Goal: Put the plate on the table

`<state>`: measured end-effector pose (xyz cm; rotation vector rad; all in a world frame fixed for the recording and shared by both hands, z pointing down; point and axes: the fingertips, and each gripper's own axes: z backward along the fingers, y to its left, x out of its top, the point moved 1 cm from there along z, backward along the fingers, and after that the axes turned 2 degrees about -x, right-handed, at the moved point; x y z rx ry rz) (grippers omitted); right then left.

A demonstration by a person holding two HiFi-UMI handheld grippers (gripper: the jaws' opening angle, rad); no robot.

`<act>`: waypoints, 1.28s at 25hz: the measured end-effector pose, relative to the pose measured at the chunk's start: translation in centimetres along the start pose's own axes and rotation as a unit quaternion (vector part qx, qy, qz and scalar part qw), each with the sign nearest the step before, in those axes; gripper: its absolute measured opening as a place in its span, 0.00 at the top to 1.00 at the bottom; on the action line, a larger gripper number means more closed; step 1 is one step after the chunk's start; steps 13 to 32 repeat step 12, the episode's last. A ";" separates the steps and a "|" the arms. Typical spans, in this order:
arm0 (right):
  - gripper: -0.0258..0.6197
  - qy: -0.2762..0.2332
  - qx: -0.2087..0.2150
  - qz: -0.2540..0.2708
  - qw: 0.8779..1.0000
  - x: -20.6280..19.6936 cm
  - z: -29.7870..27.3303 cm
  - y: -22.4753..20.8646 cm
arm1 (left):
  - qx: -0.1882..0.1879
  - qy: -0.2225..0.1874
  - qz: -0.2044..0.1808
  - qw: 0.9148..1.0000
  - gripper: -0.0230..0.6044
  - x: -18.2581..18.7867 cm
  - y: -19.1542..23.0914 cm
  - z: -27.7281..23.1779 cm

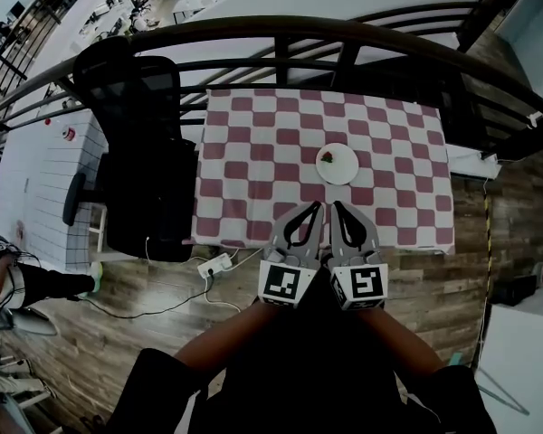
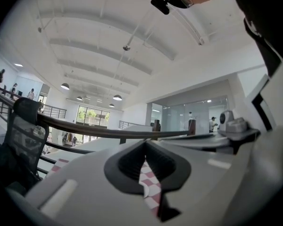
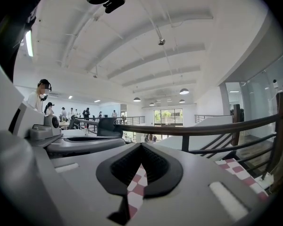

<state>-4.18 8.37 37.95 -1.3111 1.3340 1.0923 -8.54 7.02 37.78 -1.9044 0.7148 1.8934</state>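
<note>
One plate (image 1: 338,167) rests on one checkered table (image 1: 253,156).

Support surface: a rectangular table (image 1: 407,125), covered edge to edge by a red-and-white checkered tablecloth (image 1: 253,152). The cloth hangs over the near edge, which runs beneath the left gripper (image 1: 314,208) and the right gripper (image 1: 338,208).

One item lies directly on the cloth: a round white plate (image 1: 342,172), flat, straight ahead of the right gripper's tips and near them, about the middle of the tabletop.

The table stands on a wooden plank floor (image 1: 434,278). A white power strip (image 1: 215,266) with a dark cable (image 1: 154,313) lies on the floor, left of the left gripper
</note>
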 end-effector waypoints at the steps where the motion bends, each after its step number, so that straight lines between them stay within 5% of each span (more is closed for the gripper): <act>1: 0.96 -0.002 -0.001 0.000 1.000 0.1 0.0 0.1 | 0.003 0.001 -0.003 1.000 0.95 0.0 0.0 0.0; 32: 0.96 -0.003 -0.017 0.034 0.999 -0.1 0.2 -0.7 | 0.010 0.001 -0.018 1.000 0.95 -0.1 -0.6 -0.7</act>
